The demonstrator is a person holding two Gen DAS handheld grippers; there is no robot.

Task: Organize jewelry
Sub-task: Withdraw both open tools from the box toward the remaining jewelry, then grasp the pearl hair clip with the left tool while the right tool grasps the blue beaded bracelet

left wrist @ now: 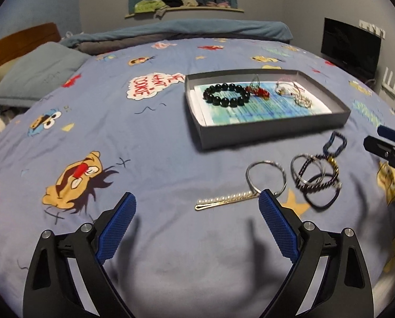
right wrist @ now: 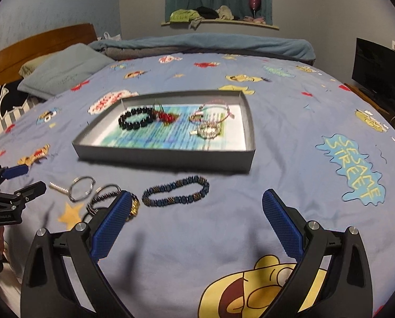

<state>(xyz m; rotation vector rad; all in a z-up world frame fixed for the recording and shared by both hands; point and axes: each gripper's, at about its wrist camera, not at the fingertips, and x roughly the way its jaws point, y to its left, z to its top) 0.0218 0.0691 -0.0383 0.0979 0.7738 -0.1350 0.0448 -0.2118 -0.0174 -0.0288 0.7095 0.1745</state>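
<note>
Right wrist view: blue beaded bracelet [right wrist: 175, 191] lies on the bedspread [right wrist: 290, 159] at 12 o'clock of the wide-open, empty right gripper [right wrist: 196, 221], just short of the grey tray [right wrist: 165, 156].
Judged mid-sort: next, close on it and lift it into the tray; left gripper [left wrist: 197, 221], likewise spread and empty, faces the pearl hair clip [left wrist: 225, 198]. Tangled bangles [left wrist: 316, 175] blur together, partly hidden.

A bed [left wrist: 171, 137] under a blue cartoon sheet carries a grey tray [left wrist: 271, 129]. At the tray's 5 o'clock lie a pearl clip [left wrist: 224, 198], a silver bangle [left wrist: 266, 175], a heap of bracelets [left wrist: 316, 177] and a blue beaded bracelet [right wrist: 176, 194]. A pillow [left wrist: 38, 79] sits at 10 o'clock.
</note>
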